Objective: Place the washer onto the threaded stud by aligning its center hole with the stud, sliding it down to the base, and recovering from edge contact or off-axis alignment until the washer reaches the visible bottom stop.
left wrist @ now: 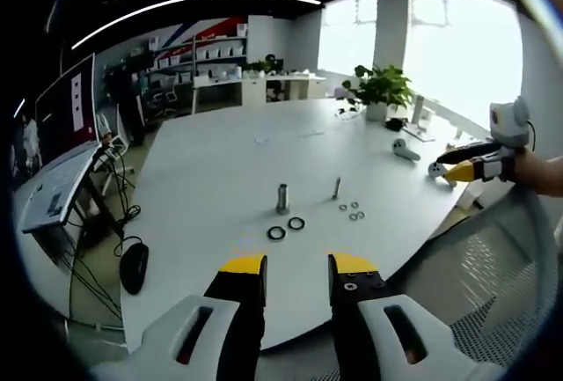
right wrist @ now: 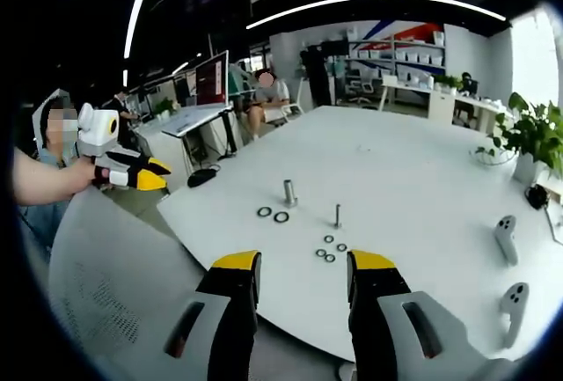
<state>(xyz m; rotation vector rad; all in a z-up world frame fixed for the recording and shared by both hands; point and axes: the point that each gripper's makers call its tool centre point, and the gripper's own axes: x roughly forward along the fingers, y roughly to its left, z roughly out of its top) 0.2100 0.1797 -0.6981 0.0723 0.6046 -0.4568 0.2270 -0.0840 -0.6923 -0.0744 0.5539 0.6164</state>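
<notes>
Two grippers hover off the white table's (right wrist: 413, 179) edge, both well back from the threaded stud (right wrist: 338, 215). Left gripper (left wrist: 297, 277) has its jaws parted with nothing between them; right gripper (right wrist: 303, 275) likewise spread wide and empty. Small washers (right wrist: 329, 248) lie flat in a cluster just in front of the stud, none threaded on. Beside the stud stands a thicker metal cylinder (right wrist: 289, 192), two black rings (right wrist: 273, 214) lying near it.

Sitting at mid-frame on the white table (right wrist: 422, 179) — four small washers (right wrist: 329, 249), two dark rings (right wrist: 273, 215), one threaded stud (right wrist: 338, 215) and one metal cylinder (right wrist: 288, 192); at right — two white controllers (right wrist: 506, 238).
</notes>
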